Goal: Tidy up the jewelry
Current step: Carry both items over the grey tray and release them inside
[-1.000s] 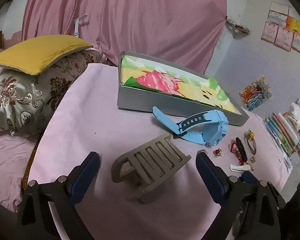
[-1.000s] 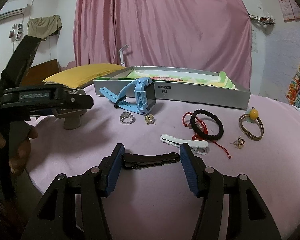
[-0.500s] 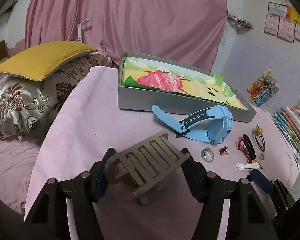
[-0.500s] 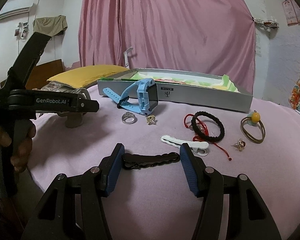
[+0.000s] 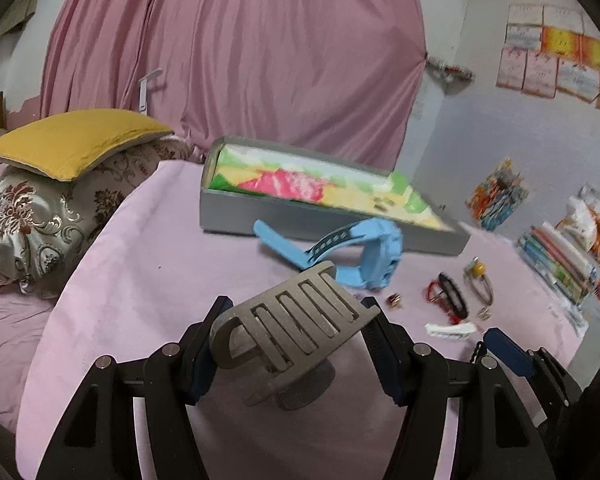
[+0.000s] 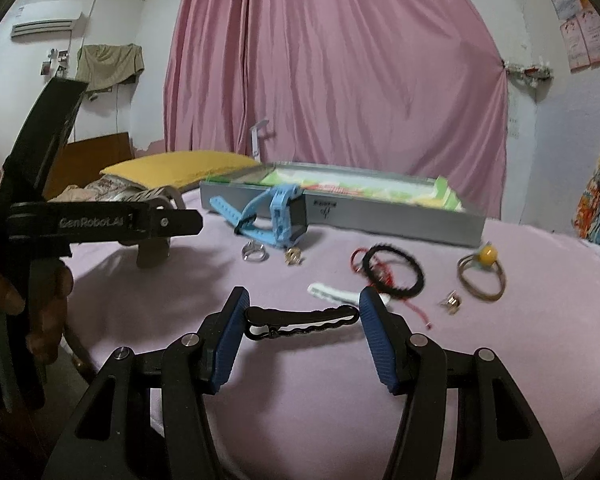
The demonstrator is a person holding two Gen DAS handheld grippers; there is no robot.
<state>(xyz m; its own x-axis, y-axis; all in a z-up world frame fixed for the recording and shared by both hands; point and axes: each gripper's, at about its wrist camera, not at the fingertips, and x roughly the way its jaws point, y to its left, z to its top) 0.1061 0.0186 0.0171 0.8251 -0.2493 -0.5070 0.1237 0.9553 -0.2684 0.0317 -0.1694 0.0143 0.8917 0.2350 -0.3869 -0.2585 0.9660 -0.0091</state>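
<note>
My left gripper (image 5: pixel 296 320) is shut on a grey slotted stand (image 5: pixel 288 332); its blue pads press both sides of the slanted top. I cannot tell whether the stand's round foot is on the pink cloth or just above it. My right gripper (image 6: pixel 302 316) is shut on a black hair clip (image 6: pixel 300 320), held lengthwise between the pads. A blue watch (image 6: pixel 276 216) lies in front of the grey box (image 6: pixel 380 216). On the cloth lie a silver ring (image 6: pixel 255 254), a white clip (image 6: pixel 332 292), a black bracelet (image 6: pixel 396 272) and a bead hair tie (image 6: pixel 482 276).
Two small gold earrings (image 6: pixel 293 256) (image 6: pixel 452 302) lie among the jewelry. A yellow cushion (image 5: pixel 76 140) on a patterned pillow sits left of the table. Books and packets (image 5: pixel 560 256) are stacked at the right. A person's hand (image 6: pixel 40 292) grips the left tool's handle.
The left gripper went from wide open around the grey stand to shut on it, and has since moved with it toward the blue watch. The right gripper still holds the black clip.
</note>
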